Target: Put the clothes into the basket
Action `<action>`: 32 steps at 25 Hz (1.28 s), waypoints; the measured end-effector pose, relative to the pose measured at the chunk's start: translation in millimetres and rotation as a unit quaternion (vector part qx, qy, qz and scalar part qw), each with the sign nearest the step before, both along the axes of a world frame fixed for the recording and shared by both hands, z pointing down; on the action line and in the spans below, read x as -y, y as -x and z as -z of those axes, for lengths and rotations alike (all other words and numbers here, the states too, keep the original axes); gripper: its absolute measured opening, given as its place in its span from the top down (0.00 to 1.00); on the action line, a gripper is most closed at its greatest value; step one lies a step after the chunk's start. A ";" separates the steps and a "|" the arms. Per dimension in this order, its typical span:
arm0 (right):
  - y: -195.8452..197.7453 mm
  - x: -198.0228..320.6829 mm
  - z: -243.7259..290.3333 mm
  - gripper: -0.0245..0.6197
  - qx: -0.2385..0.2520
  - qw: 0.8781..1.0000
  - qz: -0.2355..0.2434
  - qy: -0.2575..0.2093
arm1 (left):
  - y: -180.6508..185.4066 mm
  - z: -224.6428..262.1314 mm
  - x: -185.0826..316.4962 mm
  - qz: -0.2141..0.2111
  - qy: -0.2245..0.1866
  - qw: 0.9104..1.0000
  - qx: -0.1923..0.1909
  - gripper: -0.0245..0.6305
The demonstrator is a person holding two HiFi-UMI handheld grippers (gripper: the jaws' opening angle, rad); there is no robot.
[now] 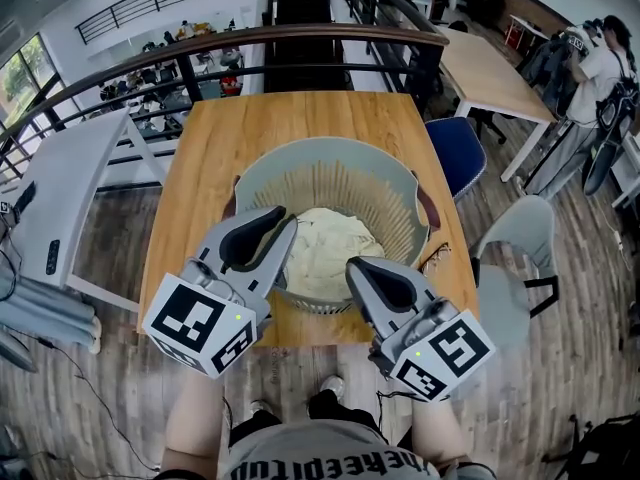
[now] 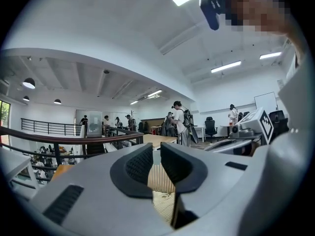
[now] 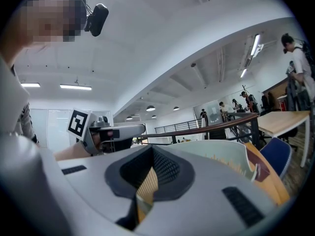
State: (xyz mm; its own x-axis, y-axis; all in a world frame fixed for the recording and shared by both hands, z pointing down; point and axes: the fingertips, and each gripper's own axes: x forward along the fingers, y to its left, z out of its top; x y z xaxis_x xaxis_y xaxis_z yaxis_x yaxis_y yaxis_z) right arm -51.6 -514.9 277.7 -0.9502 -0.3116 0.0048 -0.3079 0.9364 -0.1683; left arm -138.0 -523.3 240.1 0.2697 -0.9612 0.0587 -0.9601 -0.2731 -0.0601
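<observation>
My left gripper (image 1: 285, 224) and right gripper (image 1: 354, 266) are 2 matching pale-grey moulded shells. Each ends in black jaws with ribbed pads and carries a white marker cube, left (image 1: 205, 324) and right (image 1: 441, 354), printed with black squares, a small green light (image 1: 238, 317) beside it. I wear a grey T-shirt (image 1: 330, 462) with dark block lettering, dark shorts (image 1: 262, 430), light shoes (image 1: 328, 386) and a black head camera (image 3: 98, 19).

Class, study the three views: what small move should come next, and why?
Probably draw both claws back from the basket: the cream cloth already lies inside it, the left claw and right claw hold nothing, and no other clothes show on the table.
</observation>
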 end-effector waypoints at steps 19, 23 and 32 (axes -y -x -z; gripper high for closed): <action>32.5 -70.8 4.5 0.95 -0.011 0.999 -0.038 -0.021 | 10.3 -10.4 -73.5 -0.059 0.001 0.998 -0.012 0.94; 41.2 -86.4 4.0 0.95 -0.013 0.998 -0.049 -0.028 | 12.1 -14.3 -91.4 -0.078 0.002 0.997 -0.015 0.94; 51.5 -117.4 1.9 0.95 -0.020 0.996 -0.075 -0.031 | 15.8 -21.3 -126.1 -0.112 0.006 0.994 -0.021 0.94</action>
